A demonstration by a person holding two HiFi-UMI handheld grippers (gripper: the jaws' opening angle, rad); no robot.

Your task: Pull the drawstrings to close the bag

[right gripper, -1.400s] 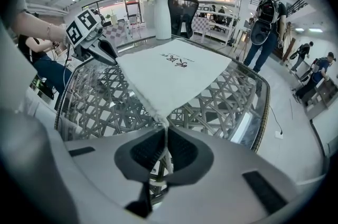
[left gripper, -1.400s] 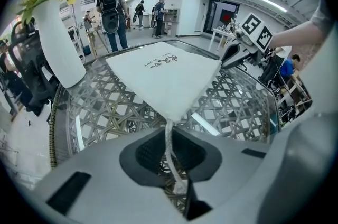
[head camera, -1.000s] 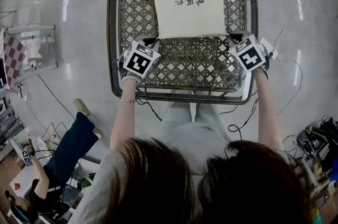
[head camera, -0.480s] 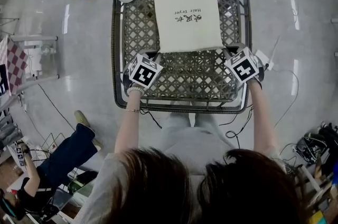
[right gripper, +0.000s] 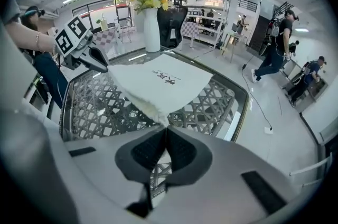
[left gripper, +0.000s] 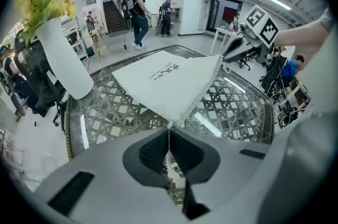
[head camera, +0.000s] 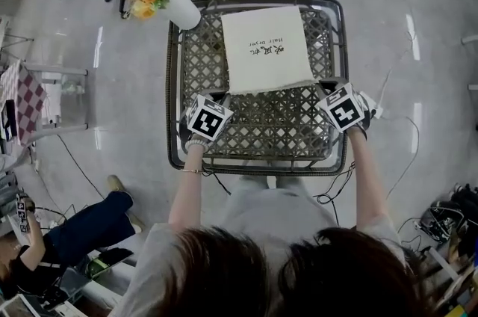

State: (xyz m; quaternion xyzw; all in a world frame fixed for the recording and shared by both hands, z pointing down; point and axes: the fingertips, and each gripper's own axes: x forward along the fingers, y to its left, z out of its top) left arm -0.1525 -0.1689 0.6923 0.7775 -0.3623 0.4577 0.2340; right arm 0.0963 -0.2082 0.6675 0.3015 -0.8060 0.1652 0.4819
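We're gripping a drawstring (left gripper: 169,139) in each closed pair of jaws, left gripper (left gripper: 170,128) and right gripper (right gripper: 166,127); bag (head camera: 267,48) mouth just ahead isn't gathering yet, so pulling's remaining.

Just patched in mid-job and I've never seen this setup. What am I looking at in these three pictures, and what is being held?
No robot here: a person holds a hand-held gripper in each hand; the marker cubes belong to them. The top-down picture comes from a head camera and shows the left hand-held gripper and the right hand-held gripper. The other two come from cameras riding on each gripper, looking along its jaws. On the lattice table lies a white drawstring bag printed "Hair Dryer"; a vase of flowers stands at the table's far left corner. The jaws are shut on thin cords at the bag's near corners: the left drawstring and the right drawstring.
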